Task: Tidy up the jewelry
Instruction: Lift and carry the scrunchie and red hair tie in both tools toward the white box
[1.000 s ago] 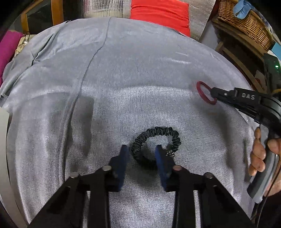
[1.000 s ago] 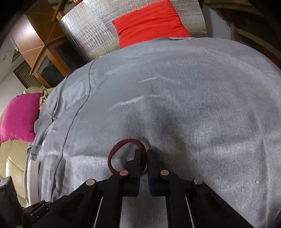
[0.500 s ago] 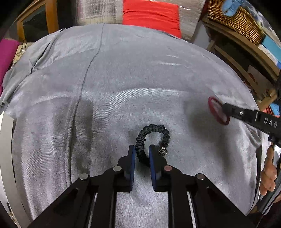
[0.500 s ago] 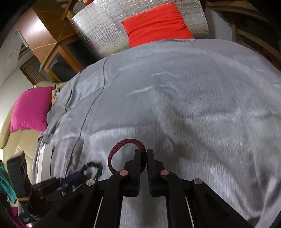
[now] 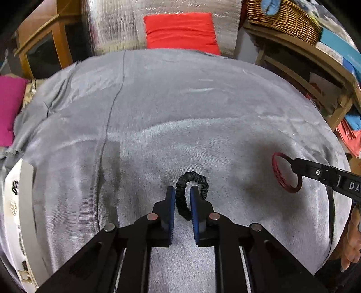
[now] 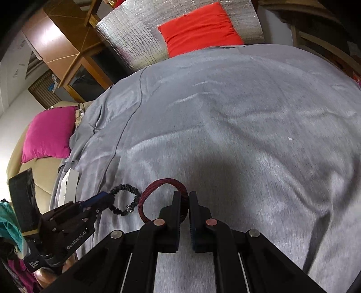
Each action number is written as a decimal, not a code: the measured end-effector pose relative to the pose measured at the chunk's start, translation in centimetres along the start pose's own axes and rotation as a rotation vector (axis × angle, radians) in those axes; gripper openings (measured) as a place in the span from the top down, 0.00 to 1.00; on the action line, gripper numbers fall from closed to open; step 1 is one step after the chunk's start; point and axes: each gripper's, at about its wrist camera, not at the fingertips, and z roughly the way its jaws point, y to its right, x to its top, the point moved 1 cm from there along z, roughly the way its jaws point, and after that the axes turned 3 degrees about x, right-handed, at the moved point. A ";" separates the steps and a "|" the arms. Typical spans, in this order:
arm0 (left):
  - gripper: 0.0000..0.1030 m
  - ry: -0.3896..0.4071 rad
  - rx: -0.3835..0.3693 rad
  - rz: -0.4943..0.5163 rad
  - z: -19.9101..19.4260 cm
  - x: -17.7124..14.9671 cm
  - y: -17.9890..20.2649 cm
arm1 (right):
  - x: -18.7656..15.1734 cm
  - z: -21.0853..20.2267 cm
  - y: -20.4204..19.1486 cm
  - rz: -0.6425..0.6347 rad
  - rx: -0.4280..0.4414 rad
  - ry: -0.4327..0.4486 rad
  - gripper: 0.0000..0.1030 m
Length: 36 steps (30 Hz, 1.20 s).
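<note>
My left gripper [image 5: 182, 198] is shut on a black stretchy bracelet [image 5: 195, 178], which hangs between the blue pads above the grey cloth [image 5: 180, 112]. The bracelet [image 6: 123, 188] and the left gripper [image 6: 106, 197] also show in the right wrist view, with a small bead charm at the bracelet's low end. My right gripper [image 6: 185, 198] is shut on a dark red bracelet [image 6: 155, 187] and holds it upright over the cloth. In the left wrist view the red bracelet [image 5: 278, 173] and the right gripper [image 5: 293, 161] are at the right.
A white box [image 5: 13, 202] lies at the cloth's left edge. A red cushion [image 5: 180, 31] and silver padding [image 5: 112, 24] stand at the back. A pink cushion [image 6: 47, 133] is at the left. Wooden shelves with a wicker basket [image 5: 282, 20] are at the right.
My left gripper closed on the black bracelet and lifted it off the cloth. My right gripper lifted the red bracelet and drew back; both views now show more of the room.
</note>
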 end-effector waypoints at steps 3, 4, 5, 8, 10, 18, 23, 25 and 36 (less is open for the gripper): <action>0.88 0.033 0.019 0.011 -1.4 -0.4 0.6 | 0.0 -0.5 0.3 -0.006 0.005 0.006 0.93; 0.89 0.039 0.023 0.010 -1.7 -0.5 0.5 | 0.0 -0.6 0.5 -0.004 0.006 0.008 0.93; 0.89 0.050 0.031 0.010 -2.1 -0.6 0.7 | 0.1 -0.6 0.6 -0.002 0.008 0.008 0.93; 0.89 0.072 0.056 0.004 -2.8 -0.4 0.9 | 0.3 -0.4 0.9 0.002 0.014 0.003 0.93; 0.89 0.087 0.073 -0.003 -3.1 -0.5 0.7 | 0.3 -0.3 0.7 -0.002 0.017 -0.001 0.93; 0.90 0.120 0.110 -0.051 -4.5 -0.9 -0.6 | 0.0 0.5 -0.9 -0.036 0.047 -0.022 0.93; 0.90 0.134 0.123 -0.074 -5.3 -1.5 -1.7 | -0.4 0.9 -2.1 -0.048 0.067 -0.021 0.93; 0.90 0.138 0.124 -0.089 -5.7 -1.8 -2.4 | -0.5 1.1 -2.5 -0.047 0.077 -0.021 0.93; 0.89 0.068 0.013 -0.159 -4.8 -2.7 -5.5 | -1.1 2.2 -4.1 -0.059 0.083 -0.023 0.93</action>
